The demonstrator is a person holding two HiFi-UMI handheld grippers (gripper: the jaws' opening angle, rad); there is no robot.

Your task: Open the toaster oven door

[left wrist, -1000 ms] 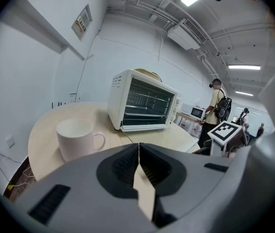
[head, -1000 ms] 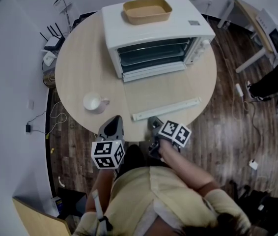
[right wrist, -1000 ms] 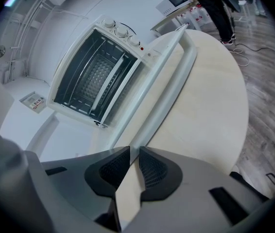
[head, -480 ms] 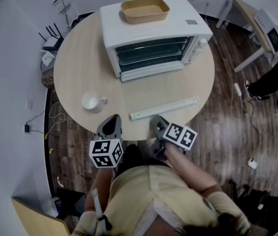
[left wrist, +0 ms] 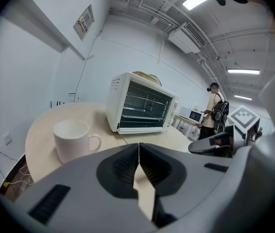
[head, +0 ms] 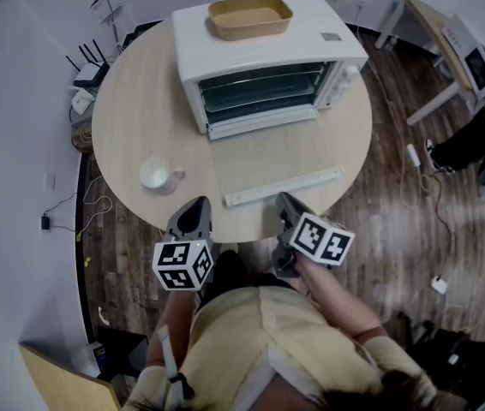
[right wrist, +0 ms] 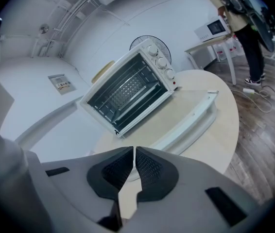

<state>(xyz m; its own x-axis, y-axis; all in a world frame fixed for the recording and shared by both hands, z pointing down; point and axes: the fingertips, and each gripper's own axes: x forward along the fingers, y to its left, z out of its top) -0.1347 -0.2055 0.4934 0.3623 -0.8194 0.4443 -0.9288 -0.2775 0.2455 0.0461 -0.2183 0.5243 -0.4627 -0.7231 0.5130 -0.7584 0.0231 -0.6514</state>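
The white toaster oven [head: 268,58] stands at the back of the round table [head: 135,118], its glass door [head: 272,157] folded down flat with the white handle [head: 284,187] toward me. My right gripper [head: 287,205] hovers just short of the handle at the table's near edge. Its jaws have just been closing and now stand shut with nothing between them [right wrist: 134,154]. My left gripper [head: 193,214] hangs at the near edge, shut and empty [left wrist: 139,149]. The open oven [right wrist: 128,89] and its handle [right wrist: 191,125] lie ahead in the right gripper view.
A white mug [head: 158,175] sits on the table's left near my left gripper. A tan dish [head: 249,17] rests on top of the oven. Cables and routers [head: 92,75] lie on the floor to the left. A white desk [head: 448,50] stands at the right.
My right gripper has lifted, rolled and drawn back to the right, away from the door handle. The left gripper and the open door have stayed where they were.
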